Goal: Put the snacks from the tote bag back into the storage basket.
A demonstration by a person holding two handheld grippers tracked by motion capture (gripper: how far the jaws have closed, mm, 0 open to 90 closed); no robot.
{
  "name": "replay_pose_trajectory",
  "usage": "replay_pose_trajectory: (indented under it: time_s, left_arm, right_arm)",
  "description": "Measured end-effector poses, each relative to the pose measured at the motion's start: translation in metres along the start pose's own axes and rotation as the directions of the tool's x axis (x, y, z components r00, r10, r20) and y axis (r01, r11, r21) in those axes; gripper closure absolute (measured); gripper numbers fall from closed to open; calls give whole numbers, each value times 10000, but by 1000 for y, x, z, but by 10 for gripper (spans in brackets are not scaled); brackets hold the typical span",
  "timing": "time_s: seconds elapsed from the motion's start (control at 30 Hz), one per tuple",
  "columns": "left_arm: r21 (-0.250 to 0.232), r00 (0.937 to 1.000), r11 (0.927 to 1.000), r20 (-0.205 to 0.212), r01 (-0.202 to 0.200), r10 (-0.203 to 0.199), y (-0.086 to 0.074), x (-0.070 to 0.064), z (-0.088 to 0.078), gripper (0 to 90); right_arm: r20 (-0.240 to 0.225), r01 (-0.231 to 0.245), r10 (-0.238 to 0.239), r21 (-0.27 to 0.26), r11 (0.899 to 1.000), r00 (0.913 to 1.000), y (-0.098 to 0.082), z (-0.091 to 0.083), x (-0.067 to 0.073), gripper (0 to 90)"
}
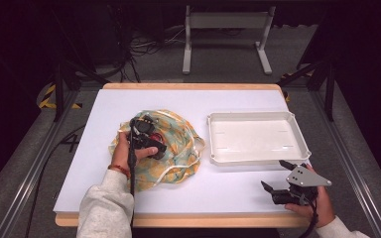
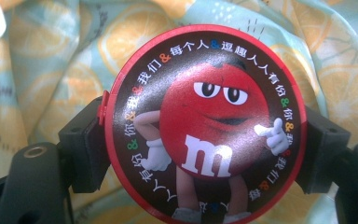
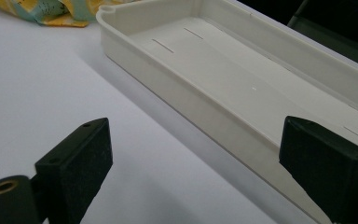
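A round candy tin (image 2: 205, 126) with a red rim and a red cartoon character on its dark lid sits between the jaws of my left gripper (image 2: 205, 149), whose pads press on its two sides. In the high view the left gripper (image 1: 148, 140) is over a lemon-print cloth bag (image 1: 181, 144) with white cords, and the tin (image 1: 158, 150) shows as a red-edged spot under it. The bag's fabric (image 2: 42, 70) lies behind the tin. My right gripper (image 1: 274, 174) rests open near the table's front right, with nothing between its jaws (image 3: 200, 154).
A shallow white tray (image 1: 258, 117) stands right of the bag, its near wall (image 3: 177, 88) just ahead of the right gripper. The white table top (image 1: 129, 99) has bare room at the left and front. Beyond the far edge stand a metal frame and cables.
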State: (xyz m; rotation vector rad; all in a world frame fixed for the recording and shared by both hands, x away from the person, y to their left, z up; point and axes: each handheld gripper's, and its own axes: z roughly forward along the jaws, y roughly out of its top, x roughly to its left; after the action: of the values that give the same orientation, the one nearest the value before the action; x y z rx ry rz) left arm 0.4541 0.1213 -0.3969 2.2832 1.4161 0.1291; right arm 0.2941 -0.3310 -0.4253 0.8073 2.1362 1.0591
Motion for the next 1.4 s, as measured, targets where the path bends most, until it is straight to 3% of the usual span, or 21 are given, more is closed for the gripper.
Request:
replay_pose_trajectory:
  time_s: [0.17,0.47,0.63,0.77,0.93,1.07,1.17,1.23,1.27,1.3,1.4]
  left_arm:
    - [-355,9989,9983,81,455,-452,-4,-1,-5,209]
    - [-553,9998,9984,170,119,-110,-10,0,-13,226]
    - [-755,9999,9971,-147,-72,61,-11,0,-16,248]
    - [-991,9967,9937,-564,532,-590,-8,-3,-14,249]
    - [-933,9974,9943,-457,508,-553,-3,-8,-12,250]
    - [-833,9962,9952,-654,522,-577,2,-13,-12,250]
    - [-1010,9923,9898,-623,1008,-1074,3,-11,-15,251]
    - [-1067,9910,9881,-627,1112,-1183,4,-9,-18,251]
    - [-1254,9870,9825,-656,1375,-1465,6,-8,-23,250]
    - [-1254,9870,9825,-656,1375,-1465,6,-8,-23,251]
    - [-1689,9757,9672,-781,1895,-2048,10,-8,-34,251]
  right_arm:
    - [-57,38,-38,4,10000,10000,0,0,0,101]
    - [-57,19,-19,-1,10000,10000,0,0,0,100]
    - [17,-37,37,-50,10000,10000,0,-1,-1,99]
    - [-6,-27,27,-73,10000,10000,1,0,0,99]
    - [30,3,-3,-95,10000,10000,2,-1,0,99]
    - [64,-16,17,-144,9999,10000,3,-1,0,99]
    - [118,-47,49,-148,9999,9999,4,-1,0,99]
    - [117,-77,79,-160,9998,9999,4,-2,0,99]
    - [144,-53,56,-188,9998,9999,4,-2,-1,99]
    - [144,-53,56,-188,9998,9999,4,-2,-1,99]
    - [131,-64,66,-174,9998,9999,4,-1,-1,99]
